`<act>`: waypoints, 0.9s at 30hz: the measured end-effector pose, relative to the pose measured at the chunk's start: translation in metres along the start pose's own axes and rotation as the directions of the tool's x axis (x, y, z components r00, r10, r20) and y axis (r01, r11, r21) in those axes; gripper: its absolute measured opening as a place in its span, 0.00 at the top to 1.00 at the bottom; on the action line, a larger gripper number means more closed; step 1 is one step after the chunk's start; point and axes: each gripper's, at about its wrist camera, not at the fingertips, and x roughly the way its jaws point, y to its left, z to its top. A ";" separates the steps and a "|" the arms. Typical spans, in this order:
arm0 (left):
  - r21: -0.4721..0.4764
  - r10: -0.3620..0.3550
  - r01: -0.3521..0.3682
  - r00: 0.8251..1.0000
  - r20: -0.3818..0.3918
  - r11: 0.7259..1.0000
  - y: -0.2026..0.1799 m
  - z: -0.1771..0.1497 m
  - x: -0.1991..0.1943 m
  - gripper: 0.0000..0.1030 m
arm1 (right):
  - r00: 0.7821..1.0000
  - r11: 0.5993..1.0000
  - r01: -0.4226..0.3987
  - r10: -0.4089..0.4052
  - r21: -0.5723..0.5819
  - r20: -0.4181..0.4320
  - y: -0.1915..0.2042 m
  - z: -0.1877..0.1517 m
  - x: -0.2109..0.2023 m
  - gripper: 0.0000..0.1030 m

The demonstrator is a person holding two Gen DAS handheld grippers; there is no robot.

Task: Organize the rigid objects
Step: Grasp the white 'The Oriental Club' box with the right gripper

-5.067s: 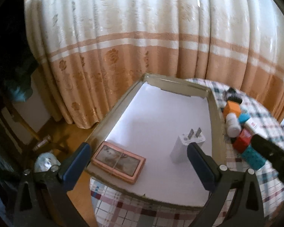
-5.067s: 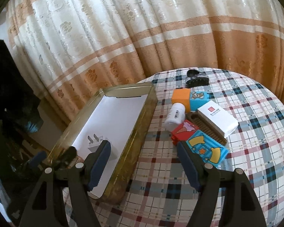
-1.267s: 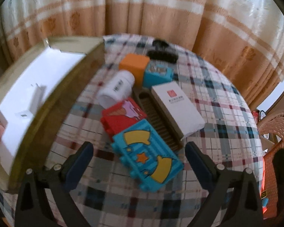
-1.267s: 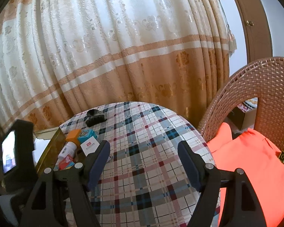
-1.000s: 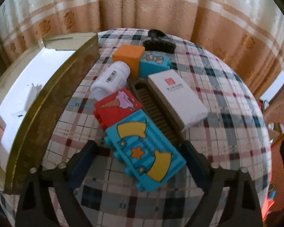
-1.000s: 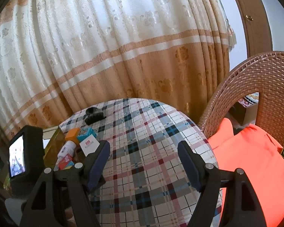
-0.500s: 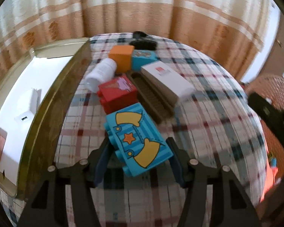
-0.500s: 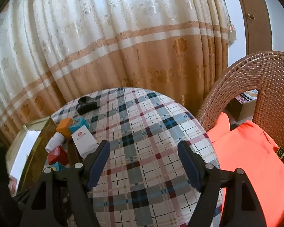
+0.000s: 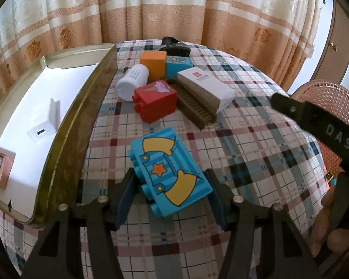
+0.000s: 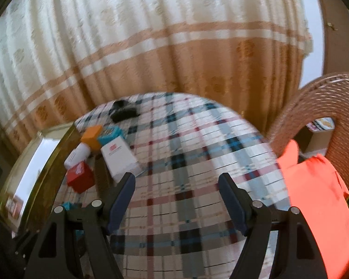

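My right-wrist view is smeared; the tray (image 10: 58, 139) runs off its left edge, and my right tongs (image 10: 176, 190) gape over bare plaid table (image 10: 197, 162). My left tongs (image 9: 169, 186) are clamped on the blue block (image 9: 167, 169), held beside the tray above the cloth.

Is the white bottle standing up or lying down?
Lying down. The white bottle rests on its side on the checked tablecloth, its round end facing the camera, beside the red block.
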 end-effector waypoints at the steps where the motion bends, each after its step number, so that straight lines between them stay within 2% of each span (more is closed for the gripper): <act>1: 0.002 0.001 -0.001 1.000 -0.001 1.000 -0.001 0.000 0.000 0.43 | 0.999 1.000 -0.026 0.026 -0.011 -0.020 0.003 0.000 0.004 0.26; 4: 0.007 -0.011 0.011 1.000 -0.002 1.000 -0.001 0.000 0.000 0.39 | 0.994 0.995 -0.095 0.093 -0.040 -0.059 0.012 0.004 0.016 0.26; 6: 0.001 -0.019 0.019 1.000 0.000 1.000 0.000 0.000 -0.001 0.40 | 0.994 0.992 -0.095 0.090 -0.078 -0.064 0.022 0.010 0.022 0.26; 11: -0.015 -0.040 0.040 0.999 0.006 0.999 0.004 -0.001 -0.002 0.40 | 0.980 0.973 -0.160 0.136 -0.165 -0.146 0.043 0.024 0.050 0.27; 13: -0.013 -0.038 0.038 0.999 0.005 0.999 0.004 -0.001 -0.001 0.40 | 0.978 0.966 -0.154 0.120 -0.206 -0.168 0.052 0.026 0.062 0.32; 15: -0.014 -0.038 0.039 0.999 0.005 0.999 0.003 -0.001 -0.001 0.40 | 0.975 0.963 -0.153 0.110 -0.221 -0.194 0.055 0.026 0.072 0.45; 16: -0.013 -0.037 0.037 0.999 0.005 0.999 0.003 -0.001 -0.001 0.40 | 0.971 0.963 -0.154 0.106 -0.222 -0.215 0.056 0.026 0.077 0.48; 18: -0.008 -0.031 0.031 0.999 0.004 0.999 0.003 -0.001 -0.001 0.40 | 0.964 0.966 -0.142 0.086 -0.214 -0.251 0.056 0.027 0.088 0.50; 22: 0.020 0.004 -0.004 1.000 -0.004 1.000 -0.001 -0.002 0.001 0.40 | 0.966 0.963 -0.141 0.083 -0.229 -0.247 0.059 0.029 0.097 0.50; 24: 0.025 0.011 -0.011 1.000 -0.005 1.000 -0.001 -0.002 0.001 0.40 | 0.968 0.961 -0.134 0.074 -0.244 -0.239 0.059 0.030 0.099 0.55; 27: 0.027 0.014 -0.013 1.000 -0.005 1.000 -0.001 -0.003 0.001 0.38 | 0.966 0.973 -0.124 0.073 -0.194 -0.247 0.049 0.030 0.093 0.56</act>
